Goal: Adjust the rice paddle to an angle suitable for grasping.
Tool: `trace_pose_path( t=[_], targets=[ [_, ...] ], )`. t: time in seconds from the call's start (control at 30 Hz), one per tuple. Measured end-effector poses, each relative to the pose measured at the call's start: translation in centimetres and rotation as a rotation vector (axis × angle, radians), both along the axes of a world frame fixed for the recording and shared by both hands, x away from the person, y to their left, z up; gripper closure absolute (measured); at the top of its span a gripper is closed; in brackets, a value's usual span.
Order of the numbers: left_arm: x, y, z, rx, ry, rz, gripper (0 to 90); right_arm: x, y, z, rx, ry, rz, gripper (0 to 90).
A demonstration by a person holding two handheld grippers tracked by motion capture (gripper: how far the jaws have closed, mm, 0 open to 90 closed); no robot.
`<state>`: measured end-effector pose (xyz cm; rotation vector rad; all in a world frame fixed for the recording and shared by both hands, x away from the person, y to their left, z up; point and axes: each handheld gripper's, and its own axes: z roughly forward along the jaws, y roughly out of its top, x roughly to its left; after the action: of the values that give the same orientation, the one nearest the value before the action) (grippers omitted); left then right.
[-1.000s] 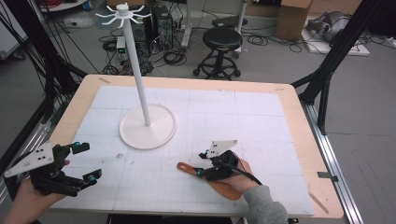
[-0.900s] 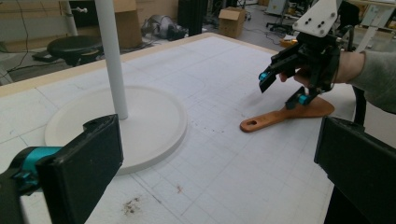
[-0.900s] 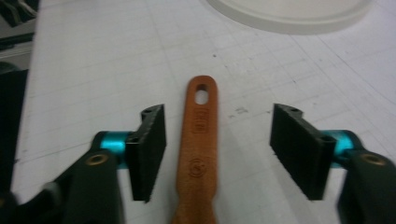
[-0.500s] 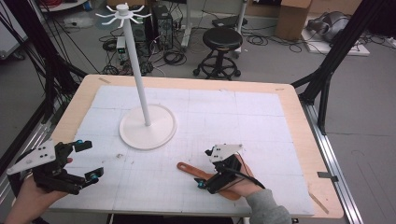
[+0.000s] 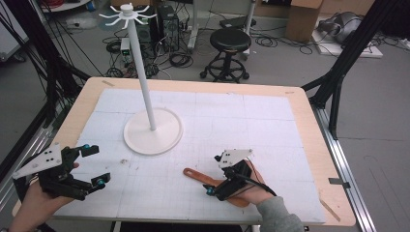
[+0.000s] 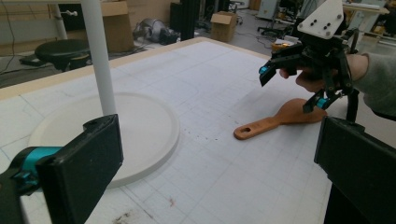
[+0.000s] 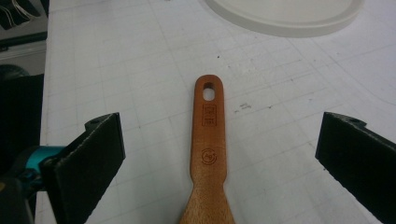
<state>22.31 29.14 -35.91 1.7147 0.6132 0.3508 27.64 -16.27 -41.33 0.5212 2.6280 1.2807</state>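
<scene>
Wooden spatula (image 7: 208,140) between open right gripper (image 7: 219,154) jaws

Left gripper (image 6: 219,154) jaws wide apart over the white gridded mat (image 6: 224,177), round white stand base (image 6: 140,126) just ahead, wooden spatula (image 6: 280,119) lying flat — right gripper (image 6: 299,79) open above it
</scene>
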Motion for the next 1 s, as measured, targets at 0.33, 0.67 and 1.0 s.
trace_pose_path(
  t=[0.33,0.67,1.0],
  targets=[
    [-0.1,0.0,0.1,-0.011,0.001,-0.007,1.7,0.9,0.9,-1.0,-0.072,0.03,0.005,0.3],
    [-0.3,0.1,-0.2,-0.001,0.006,0.001,1.7,1.9,1.4,-1.7,-0.12,0.05,0.011,14.9],
    [-0.7,0.5,-0.2,0.001,0.008,0.014,1.7,1.9,2.3,-1.9,-0.148,0.068,0.058,24.9]
  ],
)
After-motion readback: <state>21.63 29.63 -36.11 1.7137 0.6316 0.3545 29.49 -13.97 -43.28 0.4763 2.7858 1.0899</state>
